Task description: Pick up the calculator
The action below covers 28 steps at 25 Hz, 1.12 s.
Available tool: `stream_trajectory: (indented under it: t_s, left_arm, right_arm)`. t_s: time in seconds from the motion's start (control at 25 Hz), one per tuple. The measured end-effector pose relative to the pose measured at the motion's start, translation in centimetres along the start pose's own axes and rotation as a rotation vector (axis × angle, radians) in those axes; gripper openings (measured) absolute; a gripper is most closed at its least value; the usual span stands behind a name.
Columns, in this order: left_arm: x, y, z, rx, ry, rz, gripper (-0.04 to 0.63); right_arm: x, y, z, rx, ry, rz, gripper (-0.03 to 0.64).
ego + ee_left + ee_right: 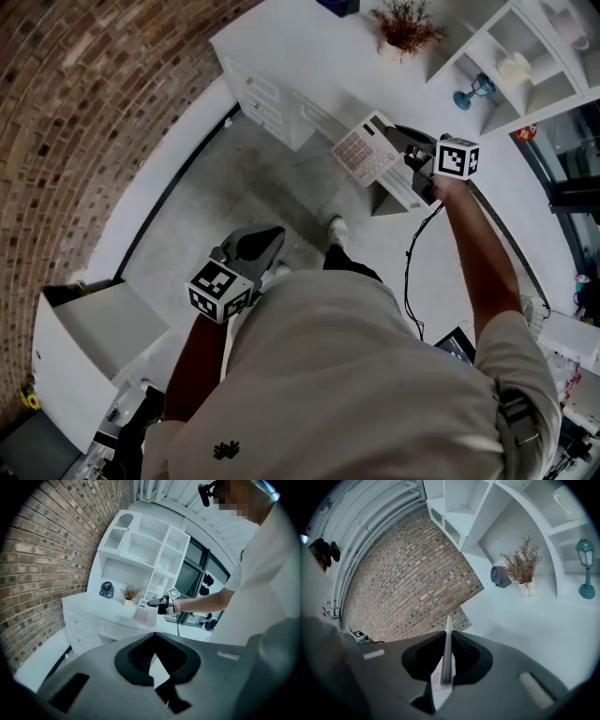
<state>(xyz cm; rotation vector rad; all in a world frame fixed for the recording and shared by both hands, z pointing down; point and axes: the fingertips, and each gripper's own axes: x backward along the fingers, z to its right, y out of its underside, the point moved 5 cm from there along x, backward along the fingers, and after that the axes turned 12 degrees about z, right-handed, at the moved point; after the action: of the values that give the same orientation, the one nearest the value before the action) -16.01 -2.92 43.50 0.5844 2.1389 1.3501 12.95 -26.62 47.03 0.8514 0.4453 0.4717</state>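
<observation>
The calculator (370, 150) is pale with rows of pinkish keys. It hangs tilted in the air over the floor beside the white desk (281, 56). My right gripper (411, 161) is shut on its right edge, arm stretched out ahead. In the right gripper view the calculator (446, 658) shows edge-on as a thin white slab clamped between the pads of the right gripper (447, 641). The left gripper view shows the calculator (145, 614) from afar in front of the desk. My left gripper (267, 239) stays low near my body, jaws together with nothing in them (158, 663).
A potted dried plant (405, 28) and a small blue fan (106, 589) stand on the desk. White shelving (525, 47) with a teal lamp (473, 91) rises at the right. A brick wall lies to the left, a white cabinet (84, 347) lower left, a black cable (412, 272) on the floor.
</observation>
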Motion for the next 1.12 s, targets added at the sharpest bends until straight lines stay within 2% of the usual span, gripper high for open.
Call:
stream_trajectory:
  t_s: [0.52,0.88,1.12]
  left_arm:
    - [6.6,2.9,1.8,0.011,0.031,0.007,0.006]
    - [9.4,4.7,3.2,0.004,0.06,-0.001,0.006]
    - [10.4,5.2,4.0,0.003,0.068,0.003,0.006]
  right_arm:
    - [-0.8,3.7,-10.8,0.021,-0.099,-0.019,0.055]
    - [0.4,6.1,-14.6,0.061,-0.088,-0.032,0.055]
    - [1.5,7.2,-16.6,0.044,-0.112,-0.032,0.055]
